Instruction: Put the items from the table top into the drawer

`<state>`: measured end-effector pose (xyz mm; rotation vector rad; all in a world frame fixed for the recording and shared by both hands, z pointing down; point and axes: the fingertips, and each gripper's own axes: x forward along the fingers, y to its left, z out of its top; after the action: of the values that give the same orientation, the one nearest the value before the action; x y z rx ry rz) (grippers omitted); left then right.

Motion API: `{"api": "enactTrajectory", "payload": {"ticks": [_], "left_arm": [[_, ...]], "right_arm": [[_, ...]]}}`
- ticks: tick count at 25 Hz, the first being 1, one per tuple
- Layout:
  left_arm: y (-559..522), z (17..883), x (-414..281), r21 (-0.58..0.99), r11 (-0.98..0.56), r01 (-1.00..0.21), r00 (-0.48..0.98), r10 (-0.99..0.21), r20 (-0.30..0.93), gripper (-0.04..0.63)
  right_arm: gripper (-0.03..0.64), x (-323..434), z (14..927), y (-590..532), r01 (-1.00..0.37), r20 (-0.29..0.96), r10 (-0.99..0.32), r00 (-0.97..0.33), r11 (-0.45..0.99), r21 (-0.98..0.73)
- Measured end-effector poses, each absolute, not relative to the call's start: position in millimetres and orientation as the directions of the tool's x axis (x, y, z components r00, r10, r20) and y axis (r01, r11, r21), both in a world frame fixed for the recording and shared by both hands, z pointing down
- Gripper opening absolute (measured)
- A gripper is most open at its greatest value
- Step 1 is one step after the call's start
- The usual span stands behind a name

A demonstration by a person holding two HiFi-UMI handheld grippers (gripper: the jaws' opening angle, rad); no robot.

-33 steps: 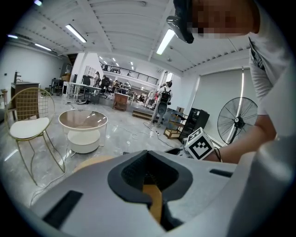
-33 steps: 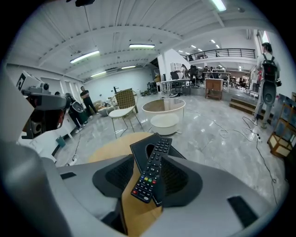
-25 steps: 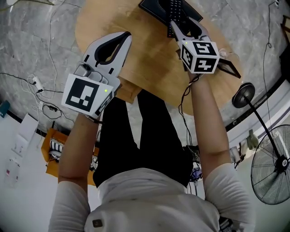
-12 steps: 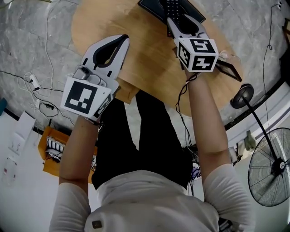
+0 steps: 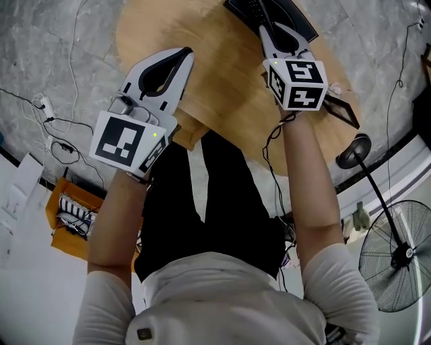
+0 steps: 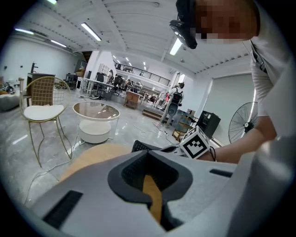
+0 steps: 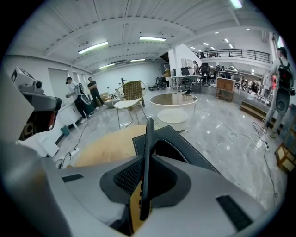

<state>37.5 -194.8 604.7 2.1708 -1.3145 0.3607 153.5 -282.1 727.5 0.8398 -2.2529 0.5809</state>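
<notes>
As the right gripper [image 5: 264, 25] jaws, just closing, clamp a black remote control [image 7: 147, 152] over the wooden table [image 5: 222, 87], the left gripper [image 5: 186, 54] hangs pinched together, empty; stowing it in the drawer remains.

A round worktop [image 5: 215, 87] of pale wood stands on a grey marbled floor [image 5: 60, 60]. A black mat [image 5: 300, 15] with a stitched border lies flat on it at the far edge. A dark, thin-framed flat panel [image 5: 342, 112] rests at the worktop's right rim.
</notes>
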Motion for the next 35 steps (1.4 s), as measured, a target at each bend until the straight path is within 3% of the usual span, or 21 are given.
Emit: {"api": "enactTrajectory", "payload": {"ticks": [18, 35], "left_arm": [[-102.7, 590.2, -54.1, 0.319, -0.268, -0.909, 0.398, -0.785, 0.474, 0.009], [33.0, 632.5, -160.1, 0.338, -0.110, -0.935, 0.279, -0.818, 0.503, 0.009]], "right_arm": [[0.064, 65.3, 715.8, -182.1, -0.611, 0.707, -0.337, -0.621, 0.773, -0.169], [0.064, -43.4, 778.5, -6.0, -0.439, 0.752, -0.130, -0.646, 0.869, -0.227]]}}
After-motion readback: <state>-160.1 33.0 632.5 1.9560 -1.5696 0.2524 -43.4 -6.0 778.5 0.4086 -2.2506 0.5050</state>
